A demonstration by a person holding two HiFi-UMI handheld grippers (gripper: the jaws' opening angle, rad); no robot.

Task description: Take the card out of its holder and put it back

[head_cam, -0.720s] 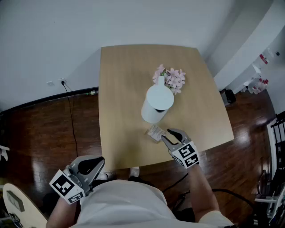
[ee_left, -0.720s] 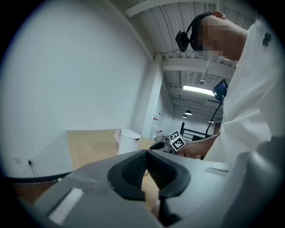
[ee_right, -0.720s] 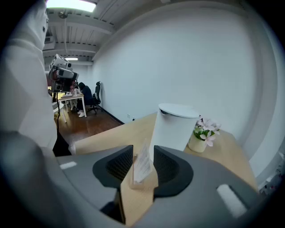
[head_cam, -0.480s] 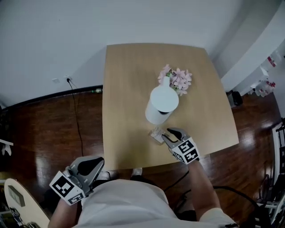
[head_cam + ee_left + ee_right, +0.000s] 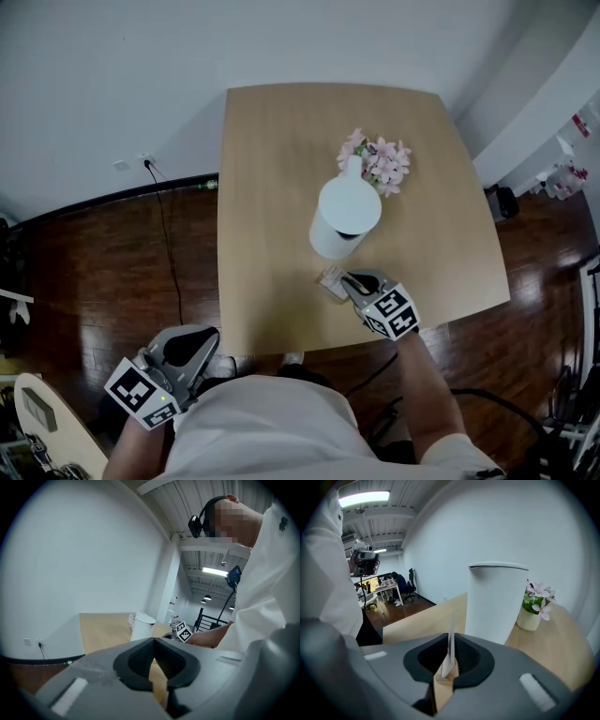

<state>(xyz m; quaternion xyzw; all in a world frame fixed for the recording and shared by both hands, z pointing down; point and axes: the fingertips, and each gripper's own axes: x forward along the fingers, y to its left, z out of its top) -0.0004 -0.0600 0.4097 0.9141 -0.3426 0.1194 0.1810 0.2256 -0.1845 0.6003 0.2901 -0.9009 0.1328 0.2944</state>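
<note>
The card point(image 5: 451, 629) stands upright, edge-on, clamped between the right tool's point(image 5: 450, 654) pads. It is near the counter's point(image 5: 272, 187) front edge, just before the white canister point(image 5: 345, 217). The left tool point(image 5: 153, 652) — jaws together, empty — hangs off the counter.

Right gripper point(image 5: 351, 281) had advanced leftward along the table point(image 5: 272, 187) edge, nearer the white canister point(image 5: 347, 211). Its tips had covered part of the card point(image 5: 331, 279), which showed less face than in the 2 earlier views.
</note>
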